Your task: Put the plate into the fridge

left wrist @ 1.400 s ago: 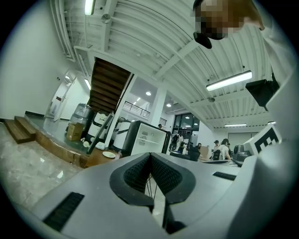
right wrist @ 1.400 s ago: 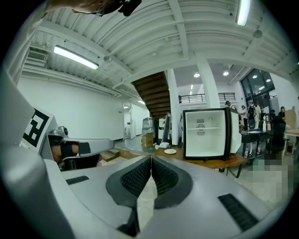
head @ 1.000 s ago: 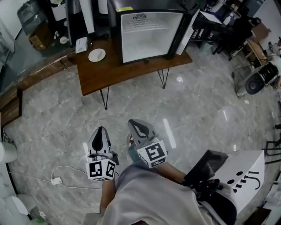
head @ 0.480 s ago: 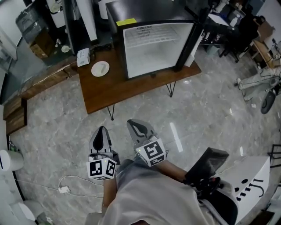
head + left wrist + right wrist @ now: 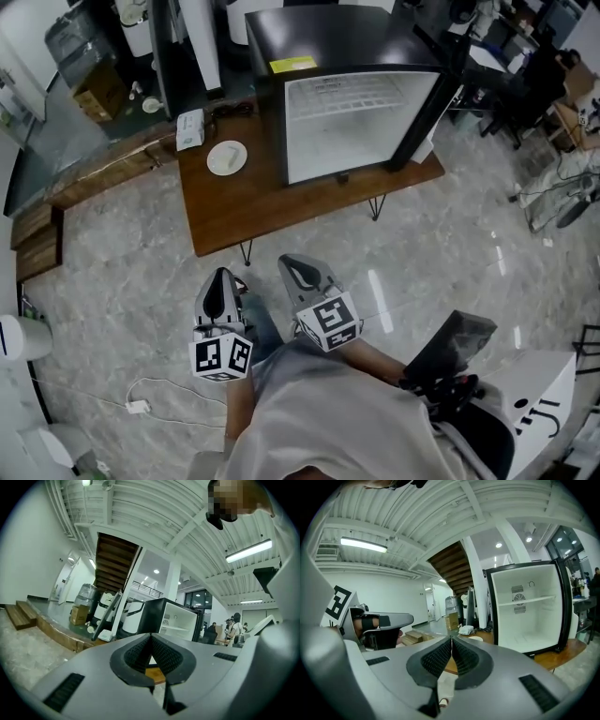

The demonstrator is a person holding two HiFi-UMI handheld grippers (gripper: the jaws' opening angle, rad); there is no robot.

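White plate [image 5: 227, 157] shows whole only overhead; left gripper [image 5: 220, 279] and right gripper [image 5: 292, 265] are pressed together.

Open-plan office: marble floor [image 5: 141, 272], staircase [image 5: 115, 559], ceiling strip lights [image 5: 248, 551].

The fridge [image 5: 356, 117] stands on the table [image 5: 272, 202], at its right end. The plate [image 5: 226, 157] lies on the table, left of the fridge. A small box [image 5: 190, 129] lies just behind the plate.
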